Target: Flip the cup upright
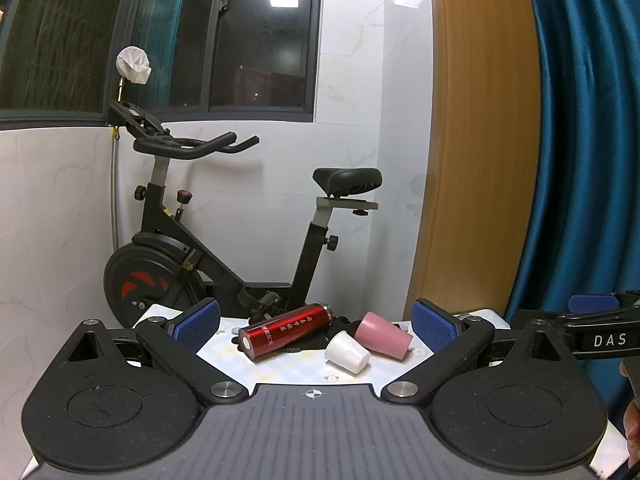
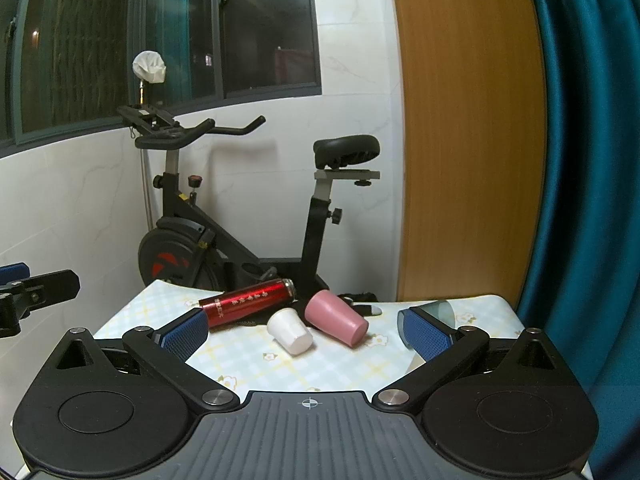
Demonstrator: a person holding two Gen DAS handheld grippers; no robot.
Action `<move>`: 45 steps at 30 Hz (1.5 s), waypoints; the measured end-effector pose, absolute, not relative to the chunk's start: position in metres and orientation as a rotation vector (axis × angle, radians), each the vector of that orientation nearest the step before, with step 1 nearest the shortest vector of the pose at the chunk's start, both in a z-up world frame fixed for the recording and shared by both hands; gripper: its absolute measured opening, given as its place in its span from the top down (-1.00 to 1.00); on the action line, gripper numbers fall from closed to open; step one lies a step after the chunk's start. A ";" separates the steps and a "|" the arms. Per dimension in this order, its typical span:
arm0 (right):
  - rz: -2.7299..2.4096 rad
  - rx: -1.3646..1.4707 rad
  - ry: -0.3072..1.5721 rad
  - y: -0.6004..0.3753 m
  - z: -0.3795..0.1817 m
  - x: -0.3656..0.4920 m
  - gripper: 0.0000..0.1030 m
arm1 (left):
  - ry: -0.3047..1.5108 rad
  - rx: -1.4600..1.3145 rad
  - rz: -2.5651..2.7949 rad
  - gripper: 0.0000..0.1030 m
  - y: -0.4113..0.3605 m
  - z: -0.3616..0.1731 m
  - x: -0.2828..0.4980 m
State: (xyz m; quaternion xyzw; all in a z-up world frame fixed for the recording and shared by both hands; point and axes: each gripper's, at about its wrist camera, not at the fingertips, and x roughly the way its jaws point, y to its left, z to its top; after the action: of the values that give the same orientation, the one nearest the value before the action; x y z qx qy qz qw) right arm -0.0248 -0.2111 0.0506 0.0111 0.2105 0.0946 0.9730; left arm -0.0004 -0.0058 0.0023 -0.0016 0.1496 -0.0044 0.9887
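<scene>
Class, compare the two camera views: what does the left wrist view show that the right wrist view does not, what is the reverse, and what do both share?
Only the left wrist view shows the right gripper at its right edge. Only the right wrist view shows a translucent teal-grey cup behind its right finger, and the left gripper at its left edge. Both show the red bottle, white cup and pink cup lying on their sides on the table, with the exercise bike behind.

White marble-look tiled wall (image 1: 60, 208) behind, dark window (image 1: 256, 36) set above it, ceiling light reflected in the glass. Black exercise bike (image 2: 240, 216) parked against the wall, white cloth (image 2: 149, 67) bunched above its handlebars. Wooden panel (image 2: 472, 128) seen to the right, teal curtain (image 2: 592, 160) hung beside it.
</scene>
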 end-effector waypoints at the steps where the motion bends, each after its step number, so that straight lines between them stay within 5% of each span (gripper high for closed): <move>1: 0.191 0.023 0.426 -0.211 0.051 -0.025 -1.00 | 0.300 -0.003 -0.009 -0.99 -0.006 0.002 0.000; 34: 0.214 0.047 0.455 -0.215 0.034 -0.004 -1.00 | 0.275 0.022 0.013 -0.96 -0.001 -0.015 0.018; 45: 0.244 -0.026 0.620 -0.233 -0.027 0.073 -1.00 | 0.417 -0.027 0.088 -0.95 0.028 -0.063 0.052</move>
State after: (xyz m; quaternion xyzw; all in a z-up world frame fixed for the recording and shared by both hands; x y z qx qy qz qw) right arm 0.0732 -0.2326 -0.0267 -0.0125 0.3044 0.1196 0.9449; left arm 0.0522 0.0279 -0.0634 -0.0135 0.2067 0.0434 0.9773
